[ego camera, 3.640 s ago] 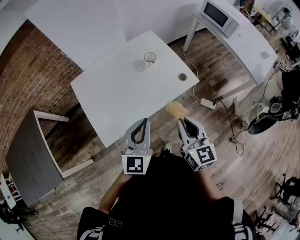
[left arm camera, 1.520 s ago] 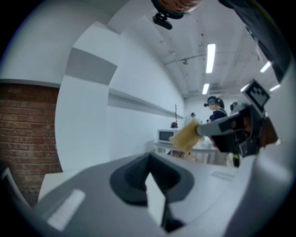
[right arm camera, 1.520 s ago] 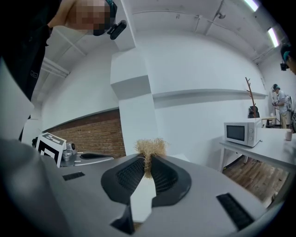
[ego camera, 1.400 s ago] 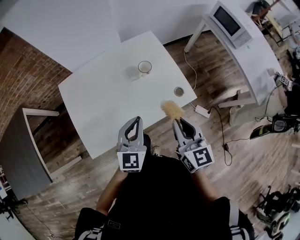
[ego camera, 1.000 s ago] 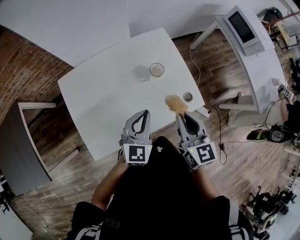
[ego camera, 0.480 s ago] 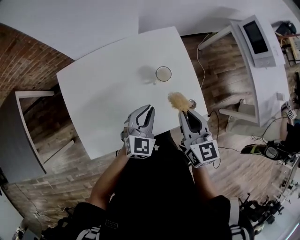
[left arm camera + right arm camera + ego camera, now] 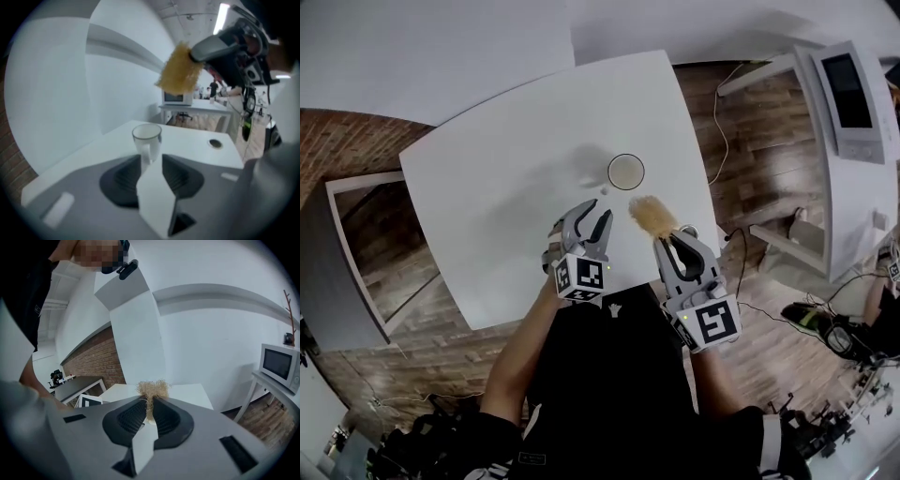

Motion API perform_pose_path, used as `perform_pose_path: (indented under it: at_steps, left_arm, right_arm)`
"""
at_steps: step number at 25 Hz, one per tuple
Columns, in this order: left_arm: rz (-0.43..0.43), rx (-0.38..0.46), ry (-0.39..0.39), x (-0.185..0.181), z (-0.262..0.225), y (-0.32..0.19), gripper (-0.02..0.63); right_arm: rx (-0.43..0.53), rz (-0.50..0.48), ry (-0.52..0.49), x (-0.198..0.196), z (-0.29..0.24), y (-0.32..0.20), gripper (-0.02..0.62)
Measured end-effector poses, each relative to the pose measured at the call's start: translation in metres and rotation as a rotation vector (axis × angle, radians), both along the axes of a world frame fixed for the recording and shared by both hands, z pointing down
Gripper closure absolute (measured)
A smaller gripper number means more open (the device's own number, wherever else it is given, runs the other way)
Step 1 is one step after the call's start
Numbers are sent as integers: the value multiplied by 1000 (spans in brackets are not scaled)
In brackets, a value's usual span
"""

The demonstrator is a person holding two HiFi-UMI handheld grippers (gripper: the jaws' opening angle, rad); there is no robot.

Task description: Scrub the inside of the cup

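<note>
Just short of the cup (image 7: 625,172), on our side of it, we hold both grippers at the table (image 7: 487,206). Our right gripper (image 7: 672,246) is clamped on the scrubber (image 7: 652,215), tuft forward, ready to go in. Our left gripper (image 7: 587,218), near the cup, has just been opening its jaws. Nothing is between them, and the handle (image 7: 146,153) lines up with the gap, likely so that we can steady the cup. The cup stands upright, apart from both.
</note>
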State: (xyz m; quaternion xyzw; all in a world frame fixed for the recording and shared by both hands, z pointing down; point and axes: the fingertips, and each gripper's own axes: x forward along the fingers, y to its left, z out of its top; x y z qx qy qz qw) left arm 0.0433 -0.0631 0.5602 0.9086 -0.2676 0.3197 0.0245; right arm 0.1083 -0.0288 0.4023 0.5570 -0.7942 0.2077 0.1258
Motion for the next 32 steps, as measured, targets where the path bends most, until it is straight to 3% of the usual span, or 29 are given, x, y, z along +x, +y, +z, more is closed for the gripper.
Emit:
perform_pose_path:
  at_steps: [8, 10, 11, 16, 23, 32]
  left_arm:
    - [47, -11, -55, 26, 31, -26, 460]
    - [70, -19, -47, 31, 35, -27, 464]
    - [76, -26, -36, 32, 35, -27, 515]
    - [60, -81, 17, 33, 35, -25, 531]
    - [16, -126, 8, 15, 33, 15, 532]
    - [23, -127, -20, 10, 32, 51, 534]
  right_arm:
    - [-59, -21, 2, 32, 28, -18, 557]
    - [-79, -48, 16, 33, 34, -20, 557]
    - [-88, -63, 23, 33, 36, -21, 557]
    - [-141, -109, 20, 32, 42, -30, 557]
    - [-240, -289, 85, 1, 65, -25, 557]
    - [-492, -488, 146, -50, 138, -11, 558]
